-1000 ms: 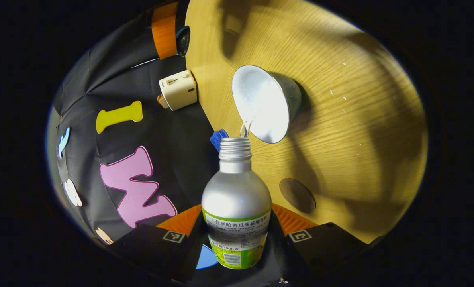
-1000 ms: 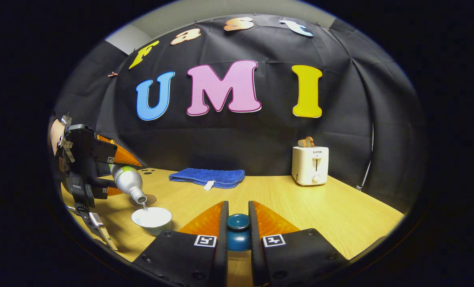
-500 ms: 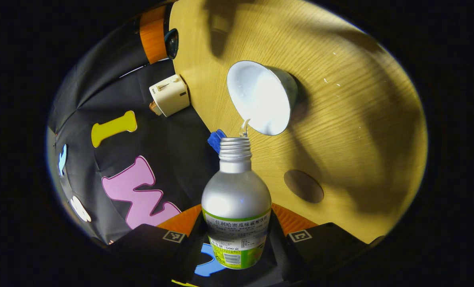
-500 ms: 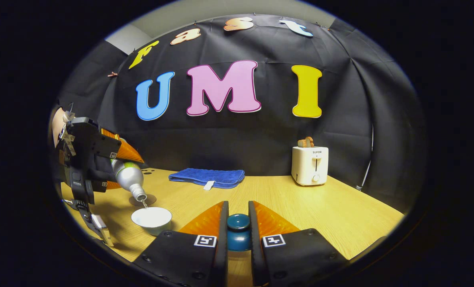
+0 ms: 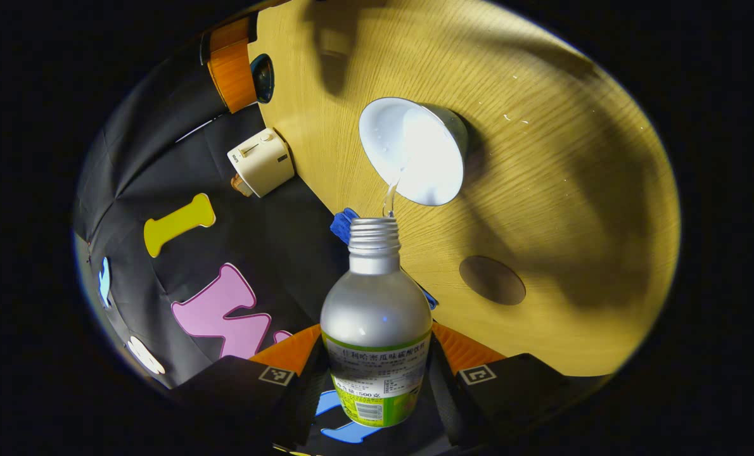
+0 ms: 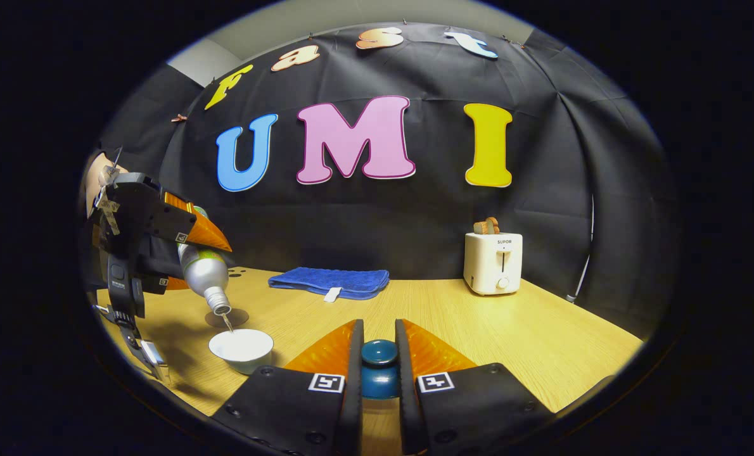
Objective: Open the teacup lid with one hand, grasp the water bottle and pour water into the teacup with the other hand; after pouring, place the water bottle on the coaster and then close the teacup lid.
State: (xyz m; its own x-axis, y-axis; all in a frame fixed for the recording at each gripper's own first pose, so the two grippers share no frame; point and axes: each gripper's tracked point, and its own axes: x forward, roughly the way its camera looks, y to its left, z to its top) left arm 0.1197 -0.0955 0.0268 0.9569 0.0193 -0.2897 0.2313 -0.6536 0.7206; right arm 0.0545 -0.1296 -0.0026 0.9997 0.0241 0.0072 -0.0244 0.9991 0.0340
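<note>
Silver water bottle (image 5: 376, 316), clamped between the left gripper (image 5: 377, 380) fingers, pours into the teacup (image 5: 413, 151) at 12 o'clock. Right gripper (image 6: 379, 361) grips the lid (image 6: 378, 367). Next: upright the bottle, set it on the coaster (image 5: 492, 289) at 2 o'clock.

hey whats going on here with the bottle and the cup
A person is working two handheld grippers. The left gripper holds the water bottle tipped over the open teacup, and a thin stream of water is running into it. The right gripper holds the teacup lid off to the side. The coaster beside the cup is bare.
</note>
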